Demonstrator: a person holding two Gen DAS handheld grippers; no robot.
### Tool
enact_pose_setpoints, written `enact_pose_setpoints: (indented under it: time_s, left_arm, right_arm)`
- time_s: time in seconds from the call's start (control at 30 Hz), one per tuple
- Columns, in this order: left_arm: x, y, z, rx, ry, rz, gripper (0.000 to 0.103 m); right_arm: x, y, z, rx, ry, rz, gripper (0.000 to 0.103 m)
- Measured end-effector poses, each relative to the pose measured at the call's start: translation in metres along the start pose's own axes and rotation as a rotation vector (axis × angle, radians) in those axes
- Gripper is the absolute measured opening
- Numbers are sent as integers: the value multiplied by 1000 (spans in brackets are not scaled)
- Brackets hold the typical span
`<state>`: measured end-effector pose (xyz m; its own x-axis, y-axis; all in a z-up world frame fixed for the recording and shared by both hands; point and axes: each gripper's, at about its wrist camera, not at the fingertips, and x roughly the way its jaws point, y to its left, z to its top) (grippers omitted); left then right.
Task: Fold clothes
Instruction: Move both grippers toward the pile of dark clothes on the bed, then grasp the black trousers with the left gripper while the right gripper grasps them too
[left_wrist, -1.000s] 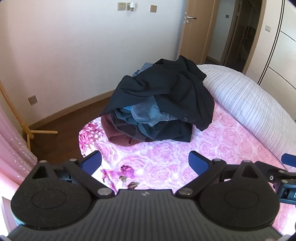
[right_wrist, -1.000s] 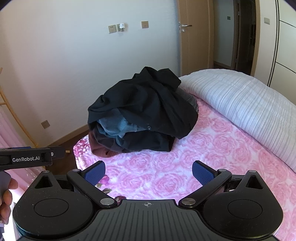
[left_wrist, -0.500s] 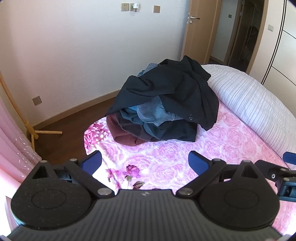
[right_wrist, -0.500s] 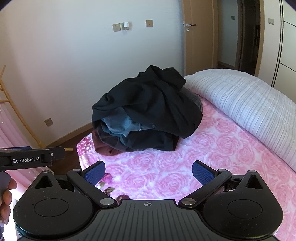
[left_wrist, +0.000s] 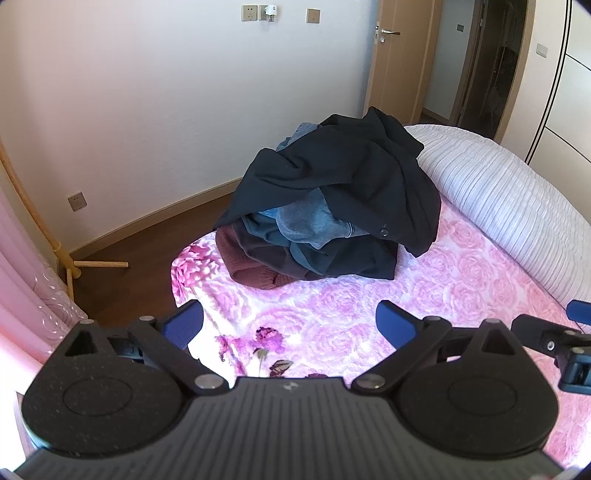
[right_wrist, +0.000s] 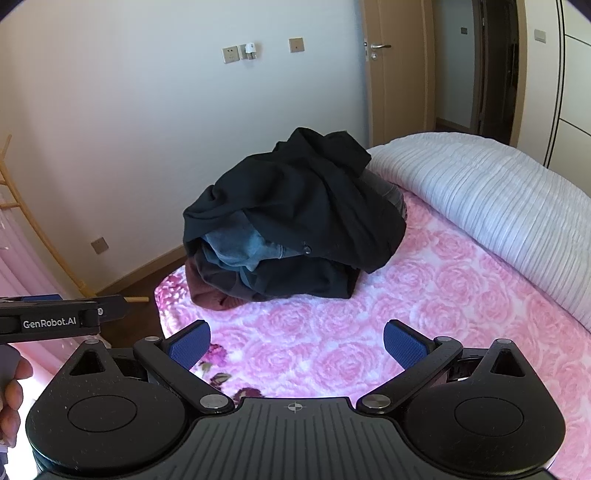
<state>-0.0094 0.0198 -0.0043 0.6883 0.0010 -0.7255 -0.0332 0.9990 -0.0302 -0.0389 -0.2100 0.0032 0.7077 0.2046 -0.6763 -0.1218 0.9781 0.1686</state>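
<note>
Left hand-held gripper (left_wrist: 290, 325): we see its blue pads spread wide, nothing between them, held above the near part of the bed and apart from the clothes.
Right hand-held gripper (right_wrist: 295, 341): we find its blue pads spread just as wide and empty, also above the bedspread, short of the heap.
Pile of clothes (left_wrist: 332, 206): we see it heaped near the far left corner of the bed, a black garment (right_wrist: 295, 195) draped over the top, a blue-grey garment (left_wrist: 310, 221) bunched beneath it, a maroon garment (left_wrist: 255, 273) at the bottom edge.
Bed (left_wrist: 461, 280): we see a pink rose-patterned spread beneath the pile and both grippers.
White quilt (right_wrist: 498, 195): we see it rolled along the right side of the bed, touching the heap at its far end.
Surroundings: we see a white wall with sockets, a wooden door (right_wrist: 399, 74), and a pink curtain (left_wrist: 22, 295) at the left.
</note>
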Motion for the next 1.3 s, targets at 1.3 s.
enact_pose_setpoints:
  time_s: [1.3]
  left_arm:
    - [193,-13,67,861,-223,1,93]
  right_arm:
    - [139,-31,38,-290,-46,-157,92]
